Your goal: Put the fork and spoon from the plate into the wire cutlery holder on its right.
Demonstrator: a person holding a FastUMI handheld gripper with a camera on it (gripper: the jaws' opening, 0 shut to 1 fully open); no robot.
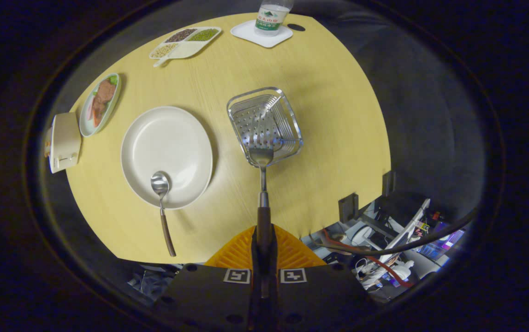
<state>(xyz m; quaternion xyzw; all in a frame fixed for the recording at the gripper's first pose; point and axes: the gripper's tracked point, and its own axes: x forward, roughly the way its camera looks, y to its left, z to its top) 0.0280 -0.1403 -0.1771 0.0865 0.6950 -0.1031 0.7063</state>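
My gripper [263, 237] is shut on the fork [262, 184], holding its dark handle between the orange fingers [239, 251]. The fork points straight ahead, and its head lies over the near rim of the wire cutlery holder [287, 121], a shiny perforated metal basket beyond the fingers. To the left of the holder sits the white plate [172, 138]. The spoon [162, 205] rests with its bowl on the plate's near edge, and its brown handle runs out over the wooden table toward me.
The round wooden table [329, 138] carries a dish of food [100, 102] and a cream box [63, 140] beyond the plate, a divided tray of beans [186, 42], and a water bottle [271, 16] on a white coaster. Cables and equipment lie below the table's right edge.
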